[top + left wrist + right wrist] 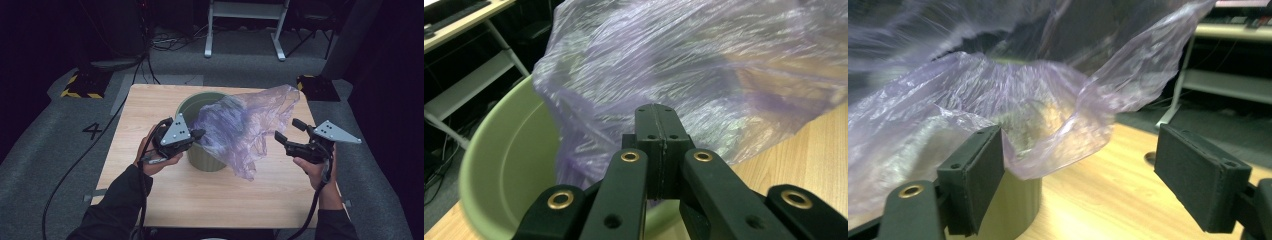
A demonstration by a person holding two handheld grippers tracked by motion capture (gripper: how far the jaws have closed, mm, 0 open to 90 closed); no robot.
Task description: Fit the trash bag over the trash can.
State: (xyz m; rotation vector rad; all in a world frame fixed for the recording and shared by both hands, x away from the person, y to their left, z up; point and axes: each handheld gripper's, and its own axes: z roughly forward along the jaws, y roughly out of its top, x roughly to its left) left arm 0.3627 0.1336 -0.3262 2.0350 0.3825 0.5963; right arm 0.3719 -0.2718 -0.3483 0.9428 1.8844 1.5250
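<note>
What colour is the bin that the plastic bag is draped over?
Pale green. The bin shows best in the left gripper view, beside the translucent purple bag.

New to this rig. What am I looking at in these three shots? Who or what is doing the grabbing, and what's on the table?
No robot here: a person holds a hand-held gripper in each hand. The high view looks down from above the person's side of the wooden table. The other two views come from cameras riding on each gripper, looking along its black jaws.

On the table stands a green bucket, with a thin purple plastic bag draped over it and spilling toward the right.

The left hand-held gripper sits at the bucket's near rim with its jaws shut; its own view suggests they pinch the bag's edge. The right hand-held gripper is open and holds nothing, with the bag's loose edge just ahead of its jaws.
</note>
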